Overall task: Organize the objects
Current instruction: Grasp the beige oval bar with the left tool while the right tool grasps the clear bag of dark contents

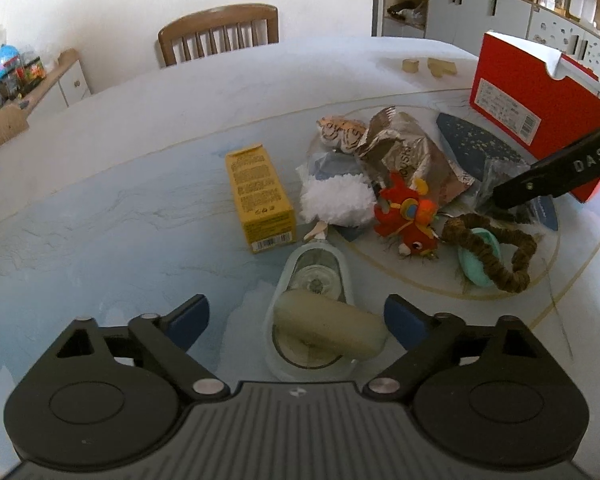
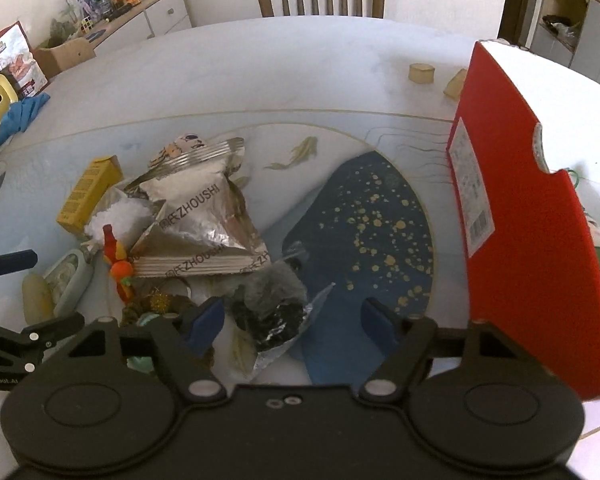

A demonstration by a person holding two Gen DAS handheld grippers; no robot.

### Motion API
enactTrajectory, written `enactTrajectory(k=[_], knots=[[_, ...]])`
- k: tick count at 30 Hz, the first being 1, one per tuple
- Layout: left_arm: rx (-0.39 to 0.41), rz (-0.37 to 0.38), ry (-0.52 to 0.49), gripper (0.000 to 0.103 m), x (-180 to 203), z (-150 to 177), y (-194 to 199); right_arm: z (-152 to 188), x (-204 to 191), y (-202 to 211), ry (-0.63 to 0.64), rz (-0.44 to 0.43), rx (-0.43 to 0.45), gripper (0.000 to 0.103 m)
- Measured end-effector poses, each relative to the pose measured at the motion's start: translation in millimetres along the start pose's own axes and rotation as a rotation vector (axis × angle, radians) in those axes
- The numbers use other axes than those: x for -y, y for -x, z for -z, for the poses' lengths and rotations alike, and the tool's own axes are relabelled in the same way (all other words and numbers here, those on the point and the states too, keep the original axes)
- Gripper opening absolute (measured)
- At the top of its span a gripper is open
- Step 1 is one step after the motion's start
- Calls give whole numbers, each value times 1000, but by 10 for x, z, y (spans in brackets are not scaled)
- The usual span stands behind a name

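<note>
A: Currently left gripper (image 1: 296, 320) is pitched down over the table (image 1: 120, 200), jaws wide. A cream oblong piece (image 1: 328, 330) on a pale green case (image 1: 312, 280) sits between the pads, not pinched.

B: Right?

A: Right gripper (image 2: 292, 320) also tilts down, jaws apart, straddling a clear bag of dark bits (image 2: 268, 312). Pads don't press it.

B: Counts?

A: One yellow carton (image 1: 260, 196), one foil pouch (image 2: 204, 220), one red plush toy (image 1: 408, 216), one white fluffy thing (image 1: 336, 200), one brown twisted loop (image 1: 496, 252) over a teal disc (image 1: 476, 264). One red box (image 2: 528, 220) stands right of the pile, open top. Two tan blocks (image 1: 428, 67) lie far back.
</note>
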State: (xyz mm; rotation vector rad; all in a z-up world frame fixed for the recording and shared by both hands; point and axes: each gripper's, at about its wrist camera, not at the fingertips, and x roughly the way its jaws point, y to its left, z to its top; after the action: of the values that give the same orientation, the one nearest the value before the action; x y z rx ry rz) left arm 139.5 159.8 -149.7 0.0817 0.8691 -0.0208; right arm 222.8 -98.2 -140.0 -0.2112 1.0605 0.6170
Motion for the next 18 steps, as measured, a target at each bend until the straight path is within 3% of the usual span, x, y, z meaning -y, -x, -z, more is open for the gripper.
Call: enactTrajectory(k=[4, 12, 18], knots=[[37, 17, -25, 89, 56, 9, 129, 4, -6, -28, 2, -3, 0, 68], [31, 22, -72, 58, 147, 50, 166, 5, -71, -60, 6, -18, 7, 53], [45, 14, -84, 51, 154, 65, 213, 30, -91, -40, 6, -13, 14, 39]])
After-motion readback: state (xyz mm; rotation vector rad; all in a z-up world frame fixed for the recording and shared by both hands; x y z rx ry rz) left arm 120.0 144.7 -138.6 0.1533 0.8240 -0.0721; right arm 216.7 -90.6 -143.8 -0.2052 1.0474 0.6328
